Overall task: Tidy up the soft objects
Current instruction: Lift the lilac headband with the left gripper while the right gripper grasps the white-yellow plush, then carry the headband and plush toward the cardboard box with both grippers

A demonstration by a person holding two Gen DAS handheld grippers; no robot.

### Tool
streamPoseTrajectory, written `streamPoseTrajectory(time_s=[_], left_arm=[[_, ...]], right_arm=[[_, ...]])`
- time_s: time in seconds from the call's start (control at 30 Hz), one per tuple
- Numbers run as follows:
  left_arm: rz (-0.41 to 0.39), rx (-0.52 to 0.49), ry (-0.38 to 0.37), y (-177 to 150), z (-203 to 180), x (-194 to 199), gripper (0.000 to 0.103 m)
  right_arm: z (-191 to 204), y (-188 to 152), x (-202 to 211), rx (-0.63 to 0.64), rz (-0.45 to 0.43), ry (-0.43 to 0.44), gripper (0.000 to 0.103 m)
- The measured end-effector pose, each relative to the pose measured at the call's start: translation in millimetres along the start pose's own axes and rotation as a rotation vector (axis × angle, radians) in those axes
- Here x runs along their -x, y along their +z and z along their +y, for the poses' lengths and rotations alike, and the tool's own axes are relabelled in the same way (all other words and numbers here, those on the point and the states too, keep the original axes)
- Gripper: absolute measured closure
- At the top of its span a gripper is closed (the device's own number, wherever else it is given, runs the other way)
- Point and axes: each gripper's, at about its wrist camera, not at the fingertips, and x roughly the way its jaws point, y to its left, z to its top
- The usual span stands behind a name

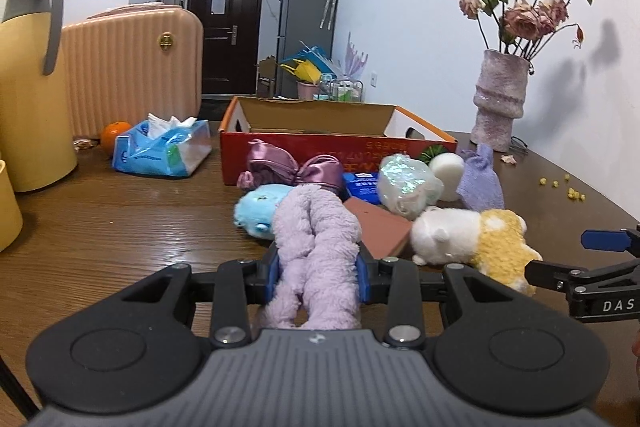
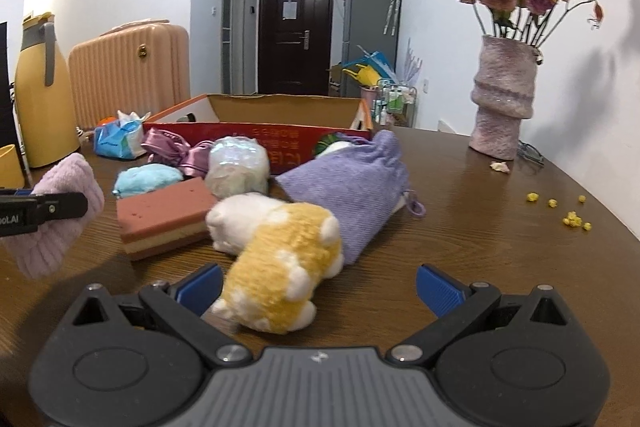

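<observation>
L gripper (image 1: 318,277) jaws pinch the lilac plush (image 1: 316,247), centre frame. R gripper (image 2: 318,285) jaws spread; yellow-white plush (image 2: 280,259) lies btwn them on the desk (image 2: 480,247), lower centre.

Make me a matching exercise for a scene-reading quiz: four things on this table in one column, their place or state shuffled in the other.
1. lilac plush toy
2. yellow-and-white plush dog
3. orange
4. cardboard box

A. beside the tissue pack
B. open-topped, behind the toys
C. clamped in the left claw
D. lying between the open right claw's fingers

Pairs: 1-C, 2-D, 3-A, 4-B
</observation>
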Motion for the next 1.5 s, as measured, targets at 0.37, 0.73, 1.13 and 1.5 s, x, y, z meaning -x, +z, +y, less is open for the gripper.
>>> streamPoseTrajectory(time_s=[0.37, 0.73, 1.13, 1.5], left_arm=[[-0.007, 0.017, 0.023, 1.5, 13.8, 2.4, 0.068], [-0.003, 0.008, 0.039, 0.4, 11.3, -0.5, 0.067], [-0.010, 0.012, 0.056, 0.3, 12.3, -0.2, 0.067], [-0.035, 0.019, 0.071, 1.2, 13.8, 4.8, 0.067]], right_arm=[[25.7, 13.0, -35.8, 0.037, 0.069, 0.008, 0.000], [20.9, 7.3, -69.2, -0.034, 0.156, 0.005, 0.035], [19.1, -0.7, -55.0, -0.044, 0.121, 0.014, 0.054], [12.5, -2.4, -21.8, -0.076, 0.000, 0.014, 0.054]])
